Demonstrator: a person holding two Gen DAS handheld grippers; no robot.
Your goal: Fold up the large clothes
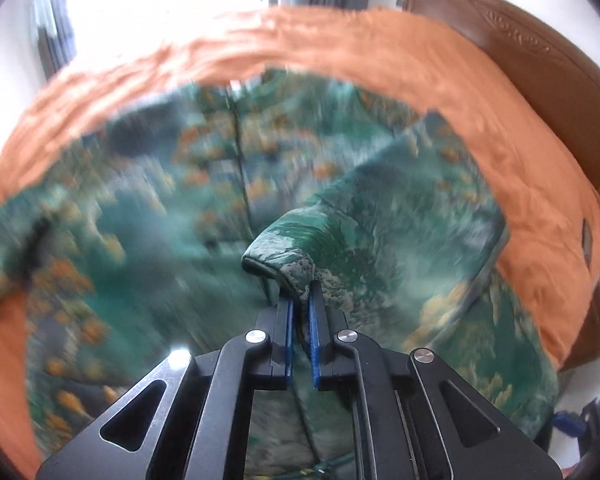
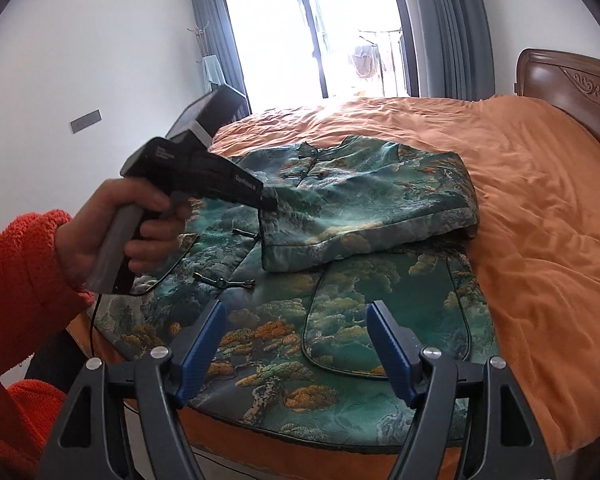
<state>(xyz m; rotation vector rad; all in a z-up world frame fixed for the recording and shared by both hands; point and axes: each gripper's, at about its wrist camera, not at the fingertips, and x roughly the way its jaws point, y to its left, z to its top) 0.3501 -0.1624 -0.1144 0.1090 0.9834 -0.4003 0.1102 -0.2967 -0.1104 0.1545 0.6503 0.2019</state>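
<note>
A large green patterned jacket (image 2: pixel 340 312) with orange tree print lies spread on the orange bed cover (image 2: pixel 540 208). Its right sleeve (image 2: pixel 364 216) is folded across the body. In the left wrist view my left gripper (image 1: pixel 299 300) is shut on the sleeve cuff (image 1: pixel 280 256) and holds it above the blurred jacket body (image 1: pixel 140 208). The left gripper also shows in the right wrist view (image 2: pixel 270 202), held by a hand in an orange fleece sleeve. My right gripper (image 2: pixel 296 312) is open and empty, above the jacket's lower hem near the bed's front edge.
A brown wooden headboard (image 2: pixel 572 80) stands at the right end of the bed. A window with grey curtains (image 2: pixel 440 28) is behind the bed. A white wall with a grey switch plate (image 2: pixel 85 121) is on the left.
</note>
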